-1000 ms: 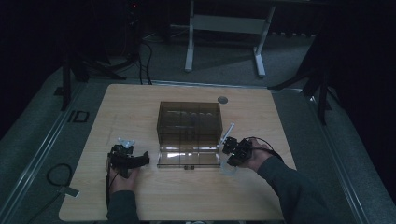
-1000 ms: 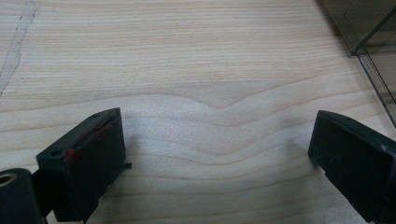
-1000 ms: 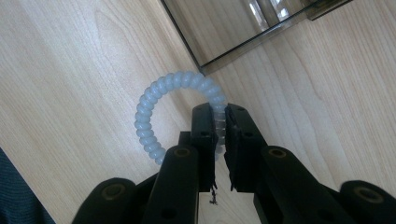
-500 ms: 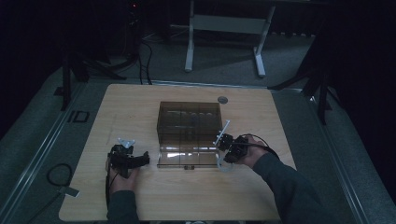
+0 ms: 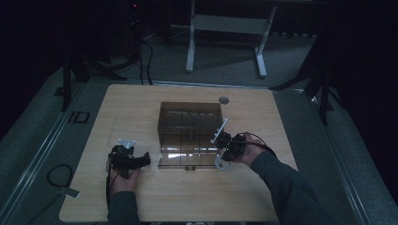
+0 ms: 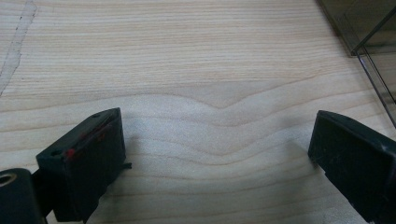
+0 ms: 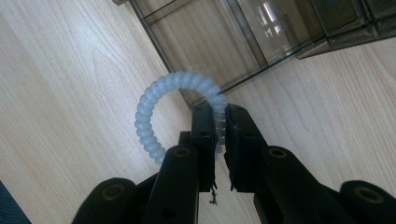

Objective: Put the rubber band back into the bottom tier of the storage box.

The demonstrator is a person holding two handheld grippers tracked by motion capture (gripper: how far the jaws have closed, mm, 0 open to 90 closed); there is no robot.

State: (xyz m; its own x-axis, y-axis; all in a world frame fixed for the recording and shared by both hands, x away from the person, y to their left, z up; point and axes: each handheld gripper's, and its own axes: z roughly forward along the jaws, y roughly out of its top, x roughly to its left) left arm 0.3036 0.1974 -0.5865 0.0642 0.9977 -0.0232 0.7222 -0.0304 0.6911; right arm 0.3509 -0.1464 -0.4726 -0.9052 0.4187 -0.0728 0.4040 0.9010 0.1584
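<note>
Two forearms reach in over the table (image 5: 141, 108) from its near edge, one either side of the smoky box (image 5: 190, 124). Left gripper (image 5: 141, 160) lies level, jaws wide apart over bare wood. Right gripper (image 5: 220, 161), angled down by the box's front corner, pinches a pale coil ring (image 7: 159, 107) just above the tabletop.

High overhead, gripper cameras close, perhaps tabletop (image 5: 141, 108) shared

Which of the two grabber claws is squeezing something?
The right gripper, beside the smoky plastic box. Its jaws are shut on a pale blue coil ring. The left gripper has its jaws wide apart over bare wooden table, holding nothing.
</note>
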